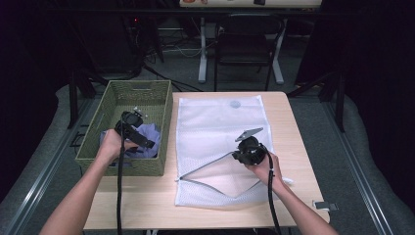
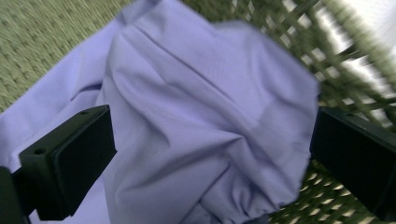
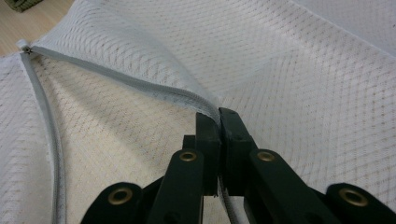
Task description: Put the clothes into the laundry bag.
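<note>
From the high view, a green woven basket sits at the left edge of the tabletop, and a white mesh laundry bag lies flat over the middle, its zipped mouth gaping toward the near edge. The left claw is down inside the basket, over a lilac garment bunched against the basket's right wall. The right claw sits on the bag's raised upper lip.

In the left gripper view, the left claw stands wide apart — the crumpled lilac garment fills the gap between the jaws, neither pad pressing it, basket weave behind.

In the right gripper view, the right claw is clamped together on the bag's grey zipper edge, lifting that lip off the lower mesh layer.
</note>
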Motion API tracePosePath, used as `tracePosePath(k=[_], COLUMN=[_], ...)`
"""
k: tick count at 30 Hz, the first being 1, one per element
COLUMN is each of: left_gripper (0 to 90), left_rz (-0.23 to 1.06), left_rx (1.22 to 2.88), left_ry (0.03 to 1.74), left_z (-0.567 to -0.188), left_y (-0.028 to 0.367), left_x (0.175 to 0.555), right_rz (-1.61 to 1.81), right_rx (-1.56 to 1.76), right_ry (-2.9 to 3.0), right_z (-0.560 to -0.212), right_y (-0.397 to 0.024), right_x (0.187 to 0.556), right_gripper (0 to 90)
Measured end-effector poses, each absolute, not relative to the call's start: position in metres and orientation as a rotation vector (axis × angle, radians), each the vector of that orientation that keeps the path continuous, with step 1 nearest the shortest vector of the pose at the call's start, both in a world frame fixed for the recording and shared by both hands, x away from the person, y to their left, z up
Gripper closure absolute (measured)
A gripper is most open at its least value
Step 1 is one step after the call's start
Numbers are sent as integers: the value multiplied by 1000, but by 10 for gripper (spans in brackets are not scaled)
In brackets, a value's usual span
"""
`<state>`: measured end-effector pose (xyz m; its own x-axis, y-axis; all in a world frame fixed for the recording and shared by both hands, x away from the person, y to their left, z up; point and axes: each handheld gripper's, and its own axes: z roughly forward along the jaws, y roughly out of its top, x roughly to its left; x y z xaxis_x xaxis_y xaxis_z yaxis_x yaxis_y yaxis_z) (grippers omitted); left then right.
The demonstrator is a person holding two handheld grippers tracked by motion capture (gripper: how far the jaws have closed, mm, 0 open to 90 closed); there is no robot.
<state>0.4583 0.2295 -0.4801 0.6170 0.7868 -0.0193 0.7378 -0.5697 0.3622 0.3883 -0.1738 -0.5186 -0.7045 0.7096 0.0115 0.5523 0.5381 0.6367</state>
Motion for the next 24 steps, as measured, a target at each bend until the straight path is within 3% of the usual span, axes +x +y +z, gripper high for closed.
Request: tracePosePath(k=[20,24], left_gripper=[80,225], left_rz=[57,47], left_rx=[2716,2761], left_ry=[1216,1209], left_z=[-508,-510], left_y=[223,220], left_x=[479,480], right_rz=[895,896], right_rx=[1060,1055], right_ry=[2531,2529], right_z=[-519,-518], right_y=[-173,-173], right_x=[388,388], right_gripper=[877,876])
